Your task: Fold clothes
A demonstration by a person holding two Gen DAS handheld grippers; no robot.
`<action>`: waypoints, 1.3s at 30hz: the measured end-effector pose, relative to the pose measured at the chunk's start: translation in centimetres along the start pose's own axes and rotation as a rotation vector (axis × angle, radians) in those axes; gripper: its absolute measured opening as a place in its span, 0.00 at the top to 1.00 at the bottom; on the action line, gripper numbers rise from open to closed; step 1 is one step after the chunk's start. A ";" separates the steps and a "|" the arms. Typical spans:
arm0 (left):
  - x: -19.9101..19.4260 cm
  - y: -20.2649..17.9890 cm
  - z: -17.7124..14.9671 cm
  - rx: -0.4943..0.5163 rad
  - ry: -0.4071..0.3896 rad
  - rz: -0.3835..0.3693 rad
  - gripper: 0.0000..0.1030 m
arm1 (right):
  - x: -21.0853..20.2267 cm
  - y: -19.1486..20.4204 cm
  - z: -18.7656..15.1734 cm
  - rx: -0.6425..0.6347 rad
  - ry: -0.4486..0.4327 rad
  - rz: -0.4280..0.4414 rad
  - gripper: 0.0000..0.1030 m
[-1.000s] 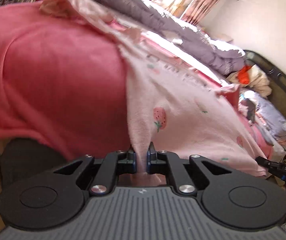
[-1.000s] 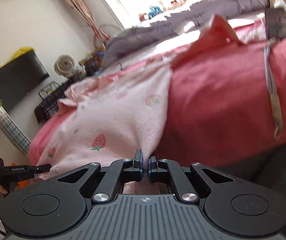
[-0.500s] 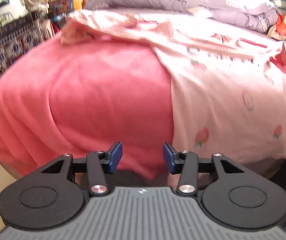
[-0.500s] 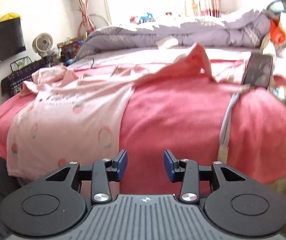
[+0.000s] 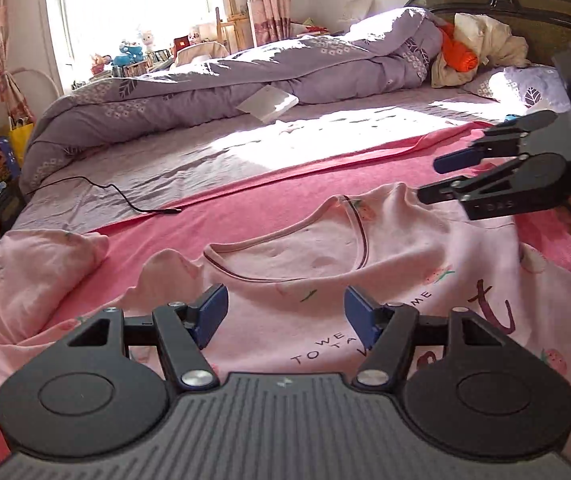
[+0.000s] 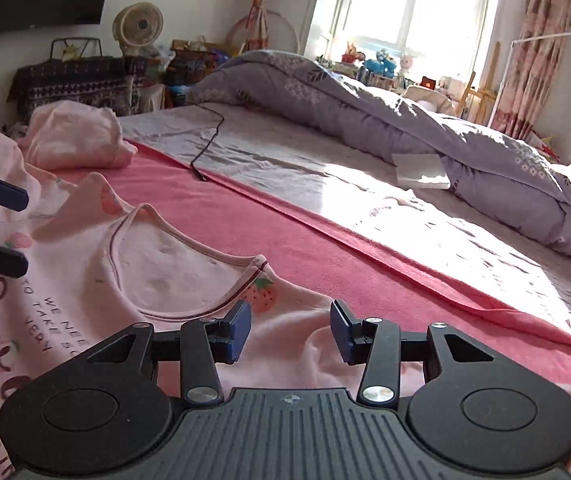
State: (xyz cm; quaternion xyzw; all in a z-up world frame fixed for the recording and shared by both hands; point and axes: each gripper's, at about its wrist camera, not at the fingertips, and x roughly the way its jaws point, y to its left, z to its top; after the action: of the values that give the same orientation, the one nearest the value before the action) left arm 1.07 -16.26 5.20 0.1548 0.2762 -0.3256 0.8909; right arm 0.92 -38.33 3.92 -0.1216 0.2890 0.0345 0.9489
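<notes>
A pale pink strawberry-print shirt (image 5: 365, 280) is shown lying front-up on the pink fleece blanket (image 5: 245, 208), its ribbed neckline (image 5: 285, 276) directed toward the purple quilt (image 5: 245, 76). One second earlier the hem fabric was pinched in both tongs at the bed's edge; it has since been released and both tools have been carried up to the collar end. The jaws of the left gripper (image 5: 285, 312) have just been opening and are seen moderately wide, with nothing clamped between the blue pads; those of the right gripper (image 6: 291, 330) have likewise been opening to a narrower gap, also empty, above the shoulder beside the neckline. The garment is thus judged to have been laid out and flattened, with the first fold from the shoulders likely to follow. The shirt fabric appears soft and thin, lightly rumpled at both shoulders, with dark printed lettering below the collar. A second pink garment (image 5: 25, 268) is bunched in a loose heap to the left of the shirt. Beyond the blanket's edge, a smooth grey sheet is crossed by a thin black cable (image 5: 125, 196).
</notes>
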 end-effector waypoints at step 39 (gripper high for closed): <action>-6.5 3.3 -9.7 -0.224 -0.126 -0.135 0.18 | 10.7 6.0 7.8 0.344 0.149 0.497 0.61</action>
State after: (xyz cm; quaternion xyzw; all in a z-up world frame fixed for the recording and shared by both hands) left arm -4.66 -6.20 1.58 0.0150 0.2642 -0.3608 0.8943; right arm 13.19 -30.65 2.99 0.1131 0.3804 0.2069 0.8943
